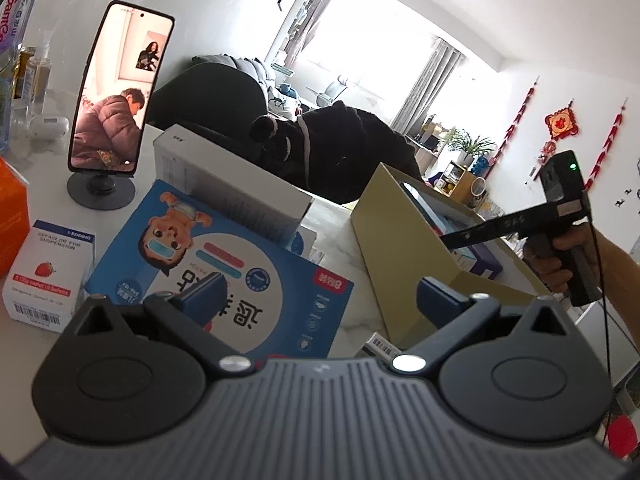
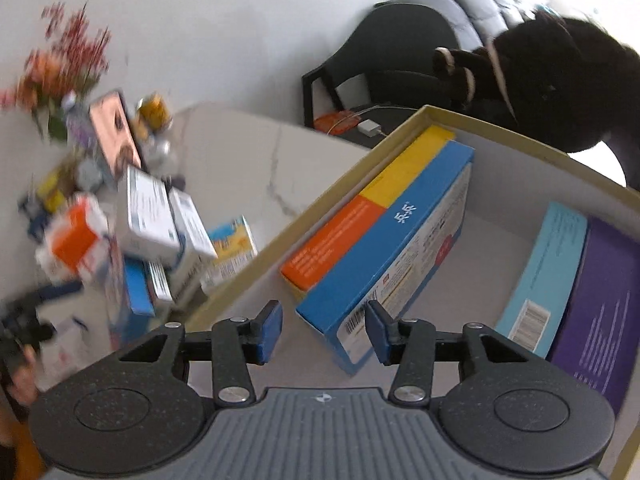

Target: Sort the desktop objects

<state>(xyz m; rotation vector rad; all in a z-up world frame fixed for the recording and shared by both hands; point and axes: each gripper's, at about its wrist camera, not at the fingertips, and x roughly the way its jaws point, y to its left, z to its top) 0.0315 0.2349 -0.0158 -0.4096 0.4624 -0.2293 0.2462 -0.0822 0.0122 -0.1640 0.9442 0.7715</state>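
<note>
- Right wrist view: the cardboard tray (image 2: 404, 128) already holds several packs. A blue box (image 2: 384, 240) stands on edge beside an orange-and-yellow box (image 2: 360, 208) along one wall, and a light blue box (image 2: 548, 272) and a purple box (image 2: 600, 304) lie against the far side.
- The right gripper (image 2: 324, 330) hangs over the tray with its jaws spread; nothing is pinched, and the near corner of the blue box sits just beyond and between them, apparently untouched.
- My reading: that box is placed and let go, so this part of the sort looks finished.
- Outside the tray, a blurred heap of small boxes (image 2: 160, 216) waits on the worktop (image 2: 248, 152), well apart from the tray's middle.
- In the left wrist view, the left gripper (image 1: 320, 296) hovers with jaws spread wide and empty above a large blue-and-white pack (image 1: 240, 272).
- Near it lie a small white medicine box (image 1: 48, 276), a grey-and-white box (image 1: 224, 184) and an orange box (image 1: 12, 216); a phone on a stand (image 1: 116, 92) stands behind.
- Judged so: roughly four packs are in, and at least as many remain to be moved.
</note>
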